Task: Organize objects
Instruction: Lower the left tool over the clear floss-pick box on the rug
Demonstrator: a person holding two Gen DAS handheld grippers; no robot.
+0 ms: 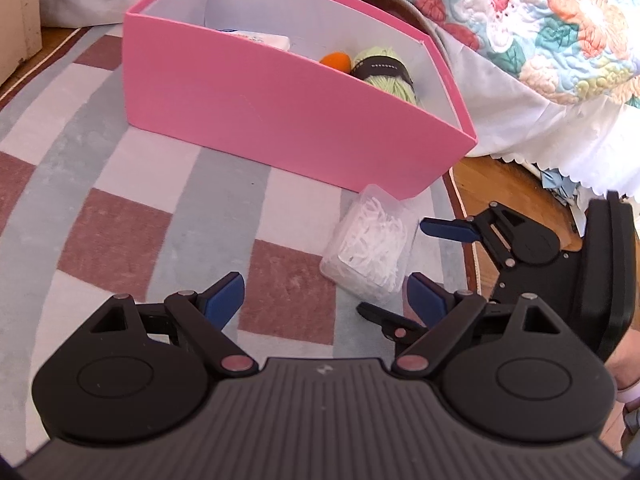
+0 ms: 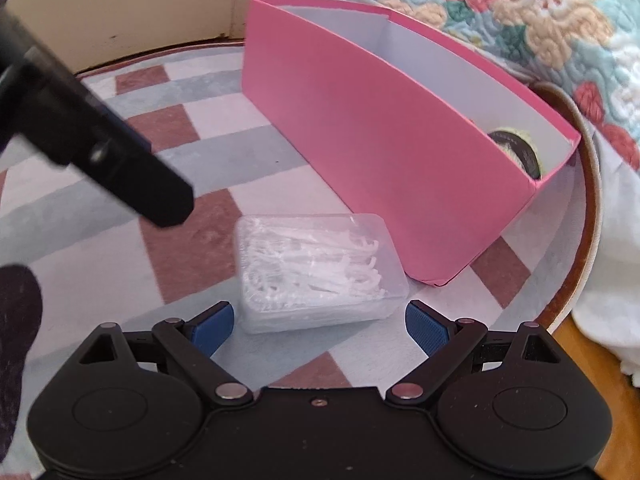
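A clear plastic case of white floss picks (image 2: 320,268) lies on the checked rug, just in front of the pink box (image 2: 380,160). My right gripper (image 2: 318,322) is open, and the case's near end sits between its blue pads with a gap on each side. In the left wrist view the same case (image 1: 368,240) lies ahead and to the right of my left gripper (image 1: 324,300), which is open and holds nothing. The right gripper (image 1: 392,266) reaches in from the right and straddles the case. The pink box (image 1: 280,120) holds a green yarn skein (image 1: 384,68), an orange ball (image 1: 338,60) and a white pack (image 1: 260,40).
The checked rug (image 1: 120,220) covers the floor left of the box. A bed with a floral quilt (image 1: 540,20) and white skirt stands close behind and to the right of the box. Wooden floor (image 1: 500,184) shows past the rug's edge. A black finger (image 2: 120,160) of my left gripper crosses the right wrist view.
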